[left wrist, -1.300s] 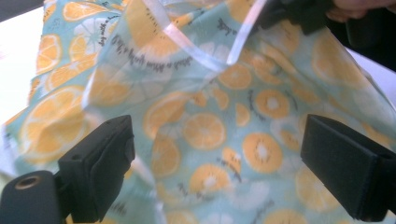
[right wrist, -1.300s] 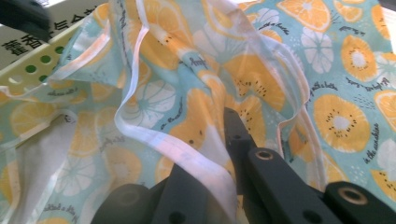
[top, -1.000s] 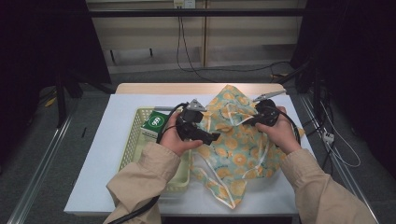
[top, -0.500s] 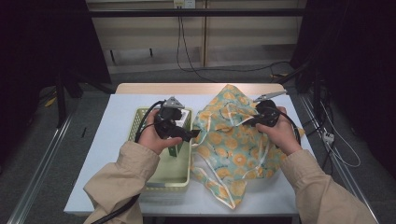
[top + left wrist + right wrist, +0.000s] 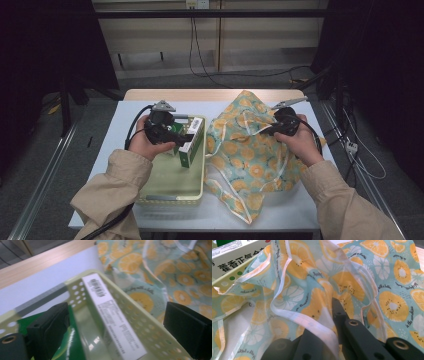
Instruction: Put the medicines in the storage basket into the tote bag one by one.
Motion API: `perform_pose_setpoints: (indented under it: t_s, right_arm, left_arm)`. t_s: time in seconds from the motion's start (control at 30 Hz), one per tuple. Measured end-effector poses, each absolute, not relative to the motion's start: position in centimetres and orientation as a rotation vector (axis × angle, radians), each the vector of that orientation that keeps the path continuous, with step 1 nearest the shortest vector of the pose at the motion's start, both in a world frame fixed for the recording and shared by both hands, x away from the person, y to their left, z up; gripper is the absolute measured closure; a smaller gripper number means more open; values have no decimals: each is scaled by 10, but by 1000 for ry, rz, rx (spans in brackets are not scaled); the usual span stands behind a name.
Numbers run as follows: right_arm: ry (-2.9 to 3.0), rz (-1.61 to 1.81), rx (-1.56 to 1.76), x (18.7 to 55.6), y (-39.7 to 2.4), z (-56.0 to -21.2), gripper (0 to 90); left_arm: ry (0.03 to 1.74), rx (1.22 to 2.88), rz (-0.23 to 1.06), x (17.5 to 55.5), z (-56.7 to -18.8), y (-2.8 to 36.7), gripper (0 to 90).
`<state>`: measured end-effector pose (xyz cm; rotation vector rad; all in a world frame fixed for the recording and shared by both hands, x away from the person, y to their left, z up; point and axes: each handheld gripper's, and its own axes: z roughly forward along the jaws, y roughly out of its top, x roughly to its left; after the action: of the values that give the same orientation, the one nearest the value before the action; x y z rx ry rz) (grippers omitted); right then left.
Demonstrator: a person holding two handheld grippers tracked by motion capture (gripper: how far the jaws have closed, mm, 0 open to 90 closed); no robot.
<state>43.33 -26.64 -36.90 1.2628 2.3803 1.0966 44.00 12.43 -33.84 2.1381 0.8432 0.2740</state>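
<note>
I see my right tool (image 5: 270, 131) closed on a fold of the fruit-print bag (image 5: 250, 160), with a white trim strip lying across its jaws; the bag itself lies crumpled over the right half of the desk (image 5: 115, 125), its upper end near the far edge. My left tool (image 5: 184, 138) stands with jaws wide apart, holding nothing, over the pale green basket (image 5: 170, 197) on the desk's left half. The white-and-green box (image 5: 191, 142) stands on edge inside the basket, leaning against its right wall at the far right corner, between the open jaws. I cannot tell whether either pad touches the box.
</note>
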Motion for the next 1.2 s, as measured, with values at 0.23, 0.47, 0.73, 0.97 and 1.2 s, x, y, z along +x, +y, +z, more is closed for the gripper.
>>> perform_pose_setpoints:
  t_s: [0.23, 0.47, 0.73, 0.97, 1.2]
  right_arm:
    - [2374, 1107, 1263, 433, -268, -368, 891]
    - [2377, 1108, 1260, 433, -266, -368, 891]
    - [2379, 1109, 1259, 433, -266, -368, 891]
    - [2384, 1112, 1259, 433, -264, -369, 891]
    - [2386, 1109, 1259, 432, -265, -370, 891]
  left_arm:
    - [937, 2129, 321, 453, -347, 146, 72]
    - [1015, 2147, 344, 464, -366, 159, 73]
    - [1052, 2158, 362, 470, -380, 161, 74]
    - [1062, 2209, 370, 471, -389, 154, 73]
    - [1088, 2246, 404, 472, -397, 146, 60]
